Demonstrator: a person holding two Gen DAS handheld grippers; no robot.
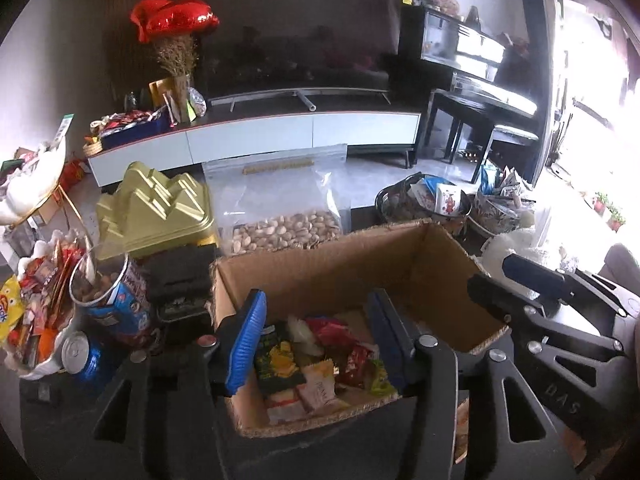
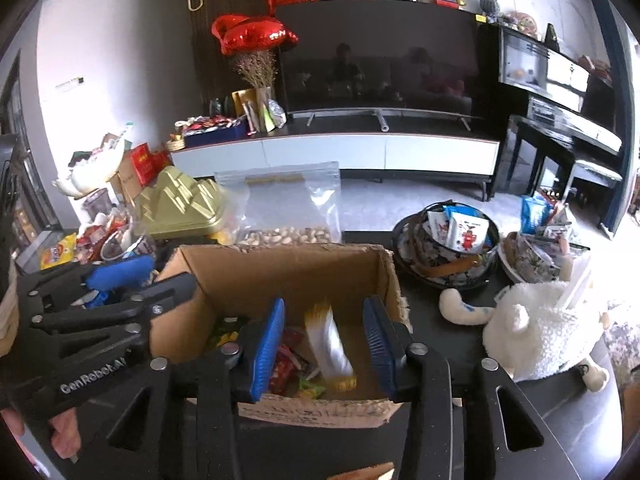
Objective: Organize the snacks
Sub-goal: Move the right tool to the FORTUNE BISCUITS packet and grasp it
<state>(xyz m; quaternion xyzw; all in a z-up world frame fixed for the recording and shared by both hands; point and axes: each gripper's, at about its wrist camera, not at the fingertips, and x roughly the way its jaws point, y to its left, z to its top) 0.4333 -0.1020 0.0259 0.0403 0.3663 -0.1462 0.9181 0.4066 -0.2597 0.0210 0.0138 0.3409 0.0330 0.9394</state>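
I hold both claws over the open cardboard box (image 1: 348, 276) that sits on the dark table (image 2: 460, 320). My left gripper (image 1: 320, 344) stands parted above the near end of the box, its blue pads pressing on nothing; beneath it a heap of snack packets (image 1: 316, 364) lies on the box floor, green, red and pale wrappers mixed together. My right gripper (image 2: 326, 344) is likewise spread, and a blurred white packet with gold ends (image 2: 330, 344) sits loose between its pads, touching neither, above the snacks in the box. Behind the box stands a clear bag of pistachios (image 1: 280, 208), with a gold tin (image 1: 160, 208) just beside it. To the right, a patterned bowl of sachets (image 2: 448, 240) and a white plush toy (image 2: 536, 328) rest on the table.
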